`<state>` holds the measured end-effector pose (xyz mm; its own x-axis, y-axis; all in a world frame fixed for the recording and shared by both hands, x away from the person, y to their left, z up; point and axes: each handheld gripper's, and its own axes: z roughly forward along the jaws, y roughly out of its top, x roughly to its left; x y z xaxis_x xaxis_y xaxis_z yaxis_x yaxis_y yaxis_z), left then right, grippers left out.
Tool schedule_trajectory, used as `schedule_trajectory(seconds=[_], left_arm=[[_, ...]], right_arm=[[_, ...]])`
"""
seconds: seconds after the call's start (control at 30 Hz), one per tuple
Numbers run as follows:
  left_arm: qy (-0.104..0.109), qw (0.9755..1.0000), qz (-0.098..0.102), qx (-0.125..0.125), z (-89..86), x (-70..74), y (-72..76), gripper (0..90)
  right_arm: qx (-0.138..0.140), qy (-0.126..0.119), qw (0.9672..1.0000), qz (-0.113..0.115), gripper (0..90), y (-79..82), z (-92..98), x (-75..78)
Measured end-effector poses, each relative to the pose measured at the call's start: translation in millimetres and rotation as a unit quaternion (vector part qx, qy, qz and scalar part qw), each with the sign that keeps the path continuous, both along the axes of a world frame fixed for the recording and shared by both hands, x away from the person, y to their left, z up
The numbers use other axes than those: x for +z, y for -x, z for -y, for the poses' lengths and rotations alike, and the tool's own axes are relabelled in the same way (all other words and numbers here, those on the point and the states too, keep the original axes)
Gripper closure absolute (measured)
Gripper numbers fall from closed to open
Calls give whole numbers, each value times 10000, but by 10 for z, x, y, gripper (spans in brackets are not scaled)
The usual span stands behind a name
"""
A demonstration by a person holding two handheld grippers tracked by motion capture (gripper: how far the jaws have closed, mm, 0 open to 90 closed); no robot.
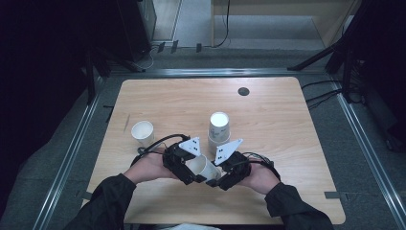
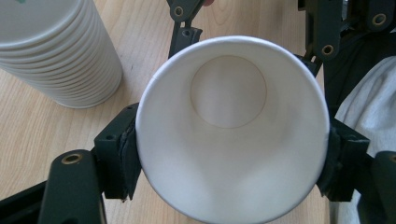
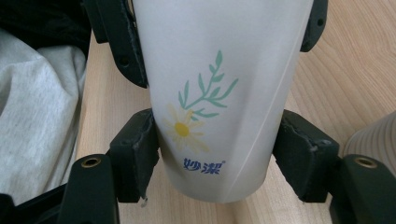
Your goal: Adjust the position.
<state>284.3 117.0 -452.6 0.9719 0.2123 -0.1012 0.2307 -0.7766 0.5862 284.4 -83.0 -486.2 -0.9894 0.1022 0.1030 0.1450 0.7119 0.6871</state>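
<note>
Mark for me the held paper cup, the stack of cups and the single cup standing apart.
held paper cup (image 2: 229, 140), left gripper view, on its inner wall.
stack of cups (image 1: 219, 125), high view, on the upturned top cup's base.
single cup (image 1: 142, 132), high view, on its open mouth.

In the left gripper view, the ribbed stack of white paper cups (image 2: 56, 51) is cut off by the top and left edges. In the right gripper view, the white paper cup with a daisy print (image 3: 219, 107) runs off the top edge, hiding its rim, and a grey cloth (image 3: 32, 116) is cropped at the left.
</note>
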Motion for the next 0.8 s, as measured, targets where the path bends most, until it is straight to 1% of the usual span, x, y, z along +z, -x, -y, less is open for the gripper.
schedule_trajectory(seconds=[0.03, 0.1, 0.17, 0.2, 0.23, 0.33, 0.4, 0.43, 0.53, 0.6, 0.7, 0.77, 0.8], left_arm=[[15, 10000, 23, 12, 0, -4, 2, 224], [72, 9999, 134, 36, -3, 0, 9, 195], [141, 9998, 150, 87, -8, 10, 6, 131], [187, 9996, 160, 119, -16, 20, 3, 122], [246, 9995, 155, 152, -29, 29, -2, 123], [522, 9981, 189, 255, -86, 73, -17, 123], [703, 9971, 108, 285, -125, 100, -33, 123], [729, 9968, 117, 293, -133, 106, -34, 123], [932, 9947, 156, 403, -182, 122, -25, 125], [1012, 9938, 100, 440, -203, 127, -21, 127], [1091, 9928, 126, 474, -237, 136, -5, 127], [1201, 9912, 149, 535, -262, 144, 18, 127], [1233, 9907, 159, 547, -273, 149, 23, 127]], right_arm=[[4, 8, 10000, 12, 344, 1, -2, 1], [-22, -10, 10000, 61, 342, -2, 1, 11], [-40, -62, 9999, 77, 343, -8, 18, 30], [-59, -91, 9999, 90, 342, -13, 30, 40], [-91, -109, 9999, 84, 342, -17, 43, 52], [-132, -217, 9996, 131, 342, -40, 88, 83], [-161, -274, 9994, 124, 342, -44, 111, 103], [-176, -314, 9993, 123, 342, -47, 123, 115], [-176, -378, 9990, 151, 342, -60, 147, 143], [-172, -442, 9988, 147, 342, -70, 165, 168], [-165, -580, 9981, 158, 342, -85, 178, 211], [-156, -682, 9974, 164, 342, -96, 182, 238], [-153, -695, 9973, 158, 342, -98, 181, 249]])
